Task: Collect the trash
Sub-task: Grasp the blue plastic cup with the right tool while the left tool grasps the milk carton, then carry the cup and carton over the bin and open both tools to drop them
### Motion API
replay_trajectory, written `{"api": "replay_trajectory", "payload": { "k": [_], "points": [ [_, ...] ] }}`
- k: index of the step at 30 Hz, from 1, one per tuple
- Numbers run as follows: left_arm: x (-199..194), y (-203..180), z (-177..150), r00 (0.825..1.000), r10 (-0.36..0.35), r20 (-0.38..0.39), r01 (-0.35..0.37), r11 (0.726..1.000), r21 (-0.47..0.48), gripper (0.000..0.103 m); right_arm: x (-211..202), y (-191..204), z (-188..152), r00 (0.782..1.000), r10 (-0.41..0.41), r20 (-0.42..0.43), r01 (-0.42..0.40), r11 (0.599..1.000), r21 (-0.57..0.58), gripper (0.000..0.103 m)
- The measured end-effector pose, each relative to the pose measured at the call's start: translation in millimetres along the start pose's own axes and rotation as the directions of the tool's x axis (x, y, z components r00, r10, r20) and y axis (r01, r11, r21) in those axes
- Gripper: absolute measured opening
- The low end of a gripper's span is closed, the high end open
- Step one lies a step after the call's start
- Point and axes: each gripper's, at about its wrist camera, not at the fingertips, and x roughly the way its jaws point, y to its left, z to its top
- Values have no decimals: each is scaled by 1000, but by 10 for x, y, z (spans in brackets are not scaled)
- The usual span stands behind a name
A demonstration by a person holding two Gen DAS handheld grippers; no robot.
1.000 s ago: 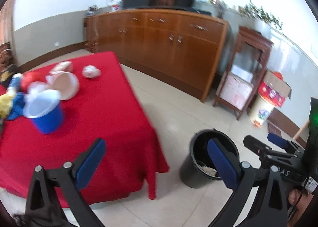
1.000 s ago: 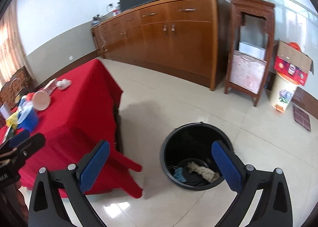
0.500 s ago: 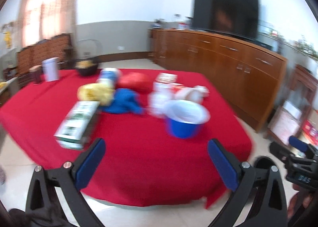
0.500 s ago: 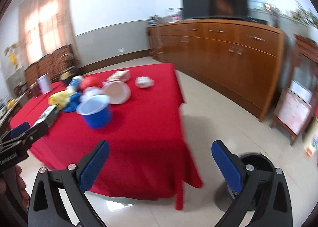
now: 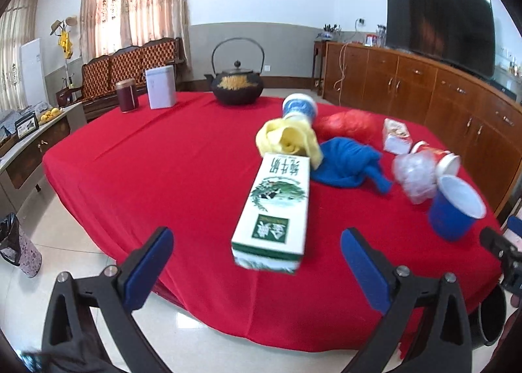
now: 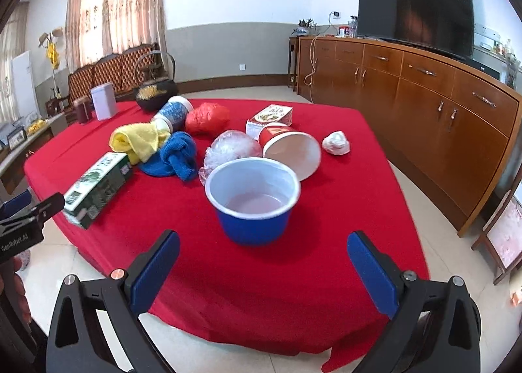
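Both grippers empty, fingers spread wide, held off the near edge of the red-clothed table (image 5: 156,157). Trash clustered toward the right half of the cloth.

Left gripper (image 5: 257,262) lined up on the green-and-white carton (image 5: 277,203), lying flat, long axis pointing at the camera, near end just beyond the blue pads. Yellow cloth (image 5: 287,141) touching its far end; blue cloth (image 5: 349,164) just beside.

Right gripper (image 6: 264,262) facing the blue cup (image 6: 254,200), upright, rim open, apparently empty. Behind it: crumpled clear plastic (image 6: 231,151), red paper cup (image 6: 290,151) tipped on its side, white paper wad (image 6: 336,143) apart to the right.

Likely step: approach and pick the nearest item with each gripper.

- Carton: close across the short width, near the middle of its length, to avoid drooping. Keep pads clear of the yellow cloth.
- Blue cup: thin wall, probably flexes; pinch one wall from above, or span the body low with light pressure. Avoid nudging it into the plastic behind.
- Tablecloth loose at the edge; keep lower finger from snagging it.

Kettle (image 5: 236,85), tin (image 5: 160,87), jar (image 5: 126,95) at the far side: probably not trash, leave.

Bin only partly visible at the lower right of the left view.
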Motion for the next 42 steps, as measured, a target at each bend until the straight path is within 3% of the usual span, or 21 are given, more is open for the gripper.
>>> {"api": "replay_trajectory", "payload": {
  "k": [9,14,15,16,18,29,42],
  "points": [
    [373,-71,70,999,-20,-47,21,1000,20,96,456,17,94,999,-14,-35,14,1000,1,103],
    [465,-155,101,997,-48,-58,50,998,38,86,569,-16,89,999,-22,-36,22,999,23,91],
    [481,-165,103,997,-55,-62,58,998,40,81,582,-20,83,999,-18,-35,19,999,27,86],
    [497,-169,106,996,-65,-65,68,997,40,68,590,-24,76,999,-11,-32,12,999,31,78],
    [516,-179,110,993,-91,-75,94,995,39,55,582,-25,70,1000,-15,-25,16,999,32,77],
    [167,-277,138,991,-131,-30,132,989,65,54,353,-84,72,1000,-9,20,8,999,40,77],
    [-222,-737,141,975,-222,-7,221,968,119,54,-230,-439,26,994,-72,81,66,995,76,77]
  ]
}}
